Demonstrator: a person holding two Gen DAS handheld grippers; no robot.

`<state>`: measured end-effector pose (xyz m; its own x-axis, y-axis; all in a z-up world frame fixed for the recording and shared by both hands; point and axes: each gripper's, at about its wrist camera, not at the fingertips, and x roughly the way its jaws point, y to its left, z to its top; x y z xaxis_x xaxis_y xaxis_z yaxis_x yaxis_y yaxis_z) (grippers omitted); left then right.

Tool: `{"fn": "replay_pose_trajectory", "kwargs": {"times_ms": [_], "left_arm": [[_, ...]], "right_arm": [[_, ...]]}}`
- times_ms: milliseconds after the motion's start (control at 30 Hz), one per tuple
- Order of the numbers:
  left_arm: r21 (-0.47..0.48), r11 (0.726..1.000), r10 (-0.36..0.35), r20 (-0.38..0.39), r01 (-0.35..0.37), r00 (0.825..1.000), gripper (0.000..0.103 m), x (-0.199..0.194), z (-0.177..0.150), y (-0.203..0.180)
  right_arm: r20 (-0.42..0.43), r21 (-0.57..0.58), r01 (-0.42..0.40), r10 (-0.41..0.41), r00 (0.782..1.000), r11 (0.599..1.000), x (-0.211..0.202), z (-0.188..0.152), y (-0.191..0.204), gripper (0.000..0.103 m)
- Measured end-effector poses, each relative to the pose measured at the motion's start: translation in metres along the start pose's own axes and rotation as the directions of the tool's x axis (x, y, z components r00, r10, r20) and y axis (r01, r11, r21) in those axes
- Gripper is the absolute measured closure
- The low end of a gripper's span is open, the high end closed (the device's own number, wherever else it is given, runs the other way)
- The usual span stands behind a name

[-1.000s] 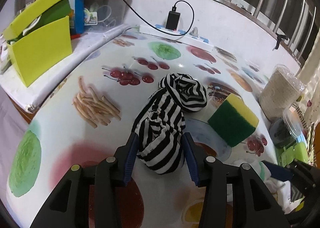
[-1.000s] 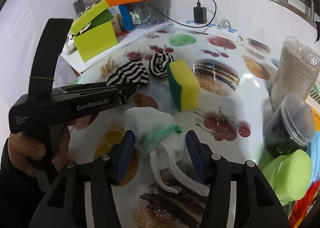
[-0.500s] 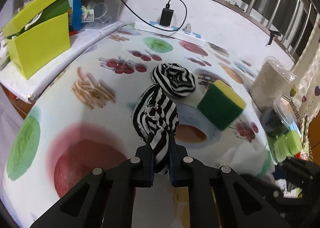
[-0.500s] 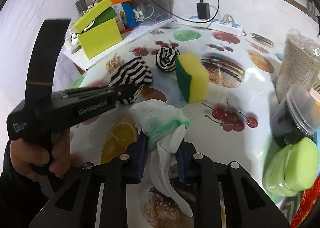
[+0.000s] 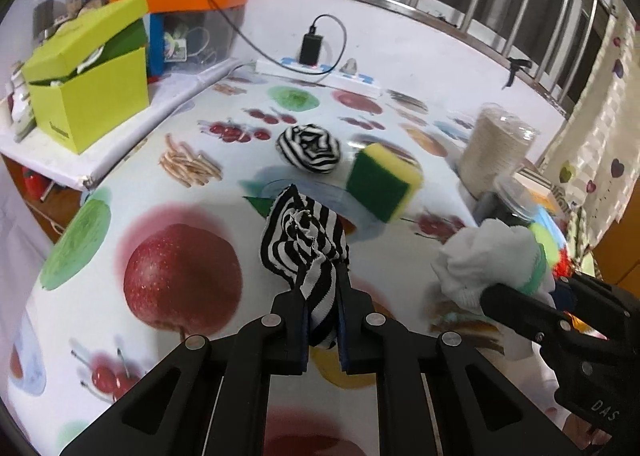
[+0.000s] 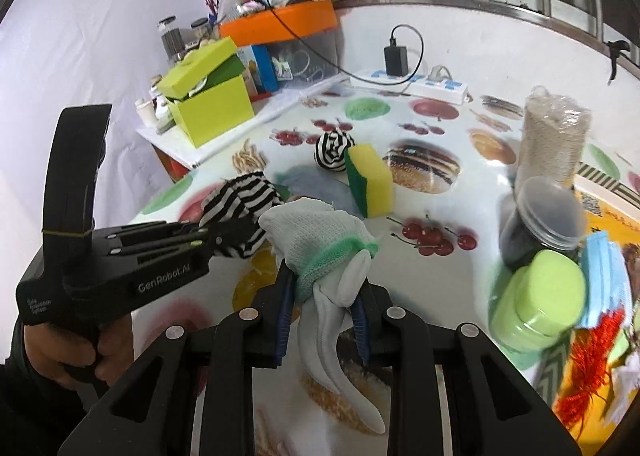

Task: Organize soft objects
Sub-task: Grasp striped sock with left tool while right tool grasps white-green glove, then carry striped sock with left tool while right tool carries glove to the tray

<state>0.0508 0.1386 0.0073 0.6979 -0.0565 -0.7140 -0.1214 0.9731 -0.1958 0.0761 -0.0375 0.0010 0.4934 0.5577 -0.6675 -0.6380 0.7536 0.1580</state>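
1. Both socks have gone up off the table (image 5: 120, 192) since a moment ago, when they were still low on it.
2. The left gripper (image 5: 323, 320) has its fingers (image 5: 294, 312) shut tight on the striped sock (image 5: 304, 244).
3. That sock bunches up above the finger tips and hangs in the air over the table.
4. In the right view the same striped sock (image 6: 240, 204) sticks out of the left gripper (image 6: 208, 234), which a hand (image 6: 80, 352) holds by its handle.
5. The right gripper (image 6: 322, 312) has its fingers (image 6: 284, 316) shut on the white sock (image 6: 316, 232).
6. The white sock has a green band, and a long white end hangs down between the fingers.
7. In the left view the white sock (image 5: 488, 260) is up in the air to the right, held by the right gripper (image 5: 520, 308).
8. The two held socks are near each other, side by side; in the right view they look like they touch.
9. A second striped sock ball (image 5: 310, 148) sits on the table, farther back.
10. A yellow and green sponge (image 5: 382, 186) stands just beside that ball, to its right.
11. In the right view the ball (image 6: 334, 150) and the sponge (image 6: 370, 180) look like they touch.
12. A green box (image 5: 88, 92) with its lid half up sits on a white shelf at the left.
13. A power strip (image 5: 316, 72) with a black plug lies at the back.
14. A tall wrapped roll (image 6: 554, 140) and a dark jar (image 6: 540, 224) stand at the right side.
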Motion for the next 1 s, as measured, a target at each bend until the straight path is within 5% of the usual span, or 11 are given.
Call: {"fn": "replay_pose_trajectory", "kwargs": {"times_ms": [1000], "left_arm": [[0.157,0.983,-0.106,0.068,0.094,0.992,0.093,-0.066,-0.027,-0.093]], "right_arm": [[0.15,0.064,0.043,-0.052,0.987,0.997,-0.102,-0.037,-0.017,0.076]]}}
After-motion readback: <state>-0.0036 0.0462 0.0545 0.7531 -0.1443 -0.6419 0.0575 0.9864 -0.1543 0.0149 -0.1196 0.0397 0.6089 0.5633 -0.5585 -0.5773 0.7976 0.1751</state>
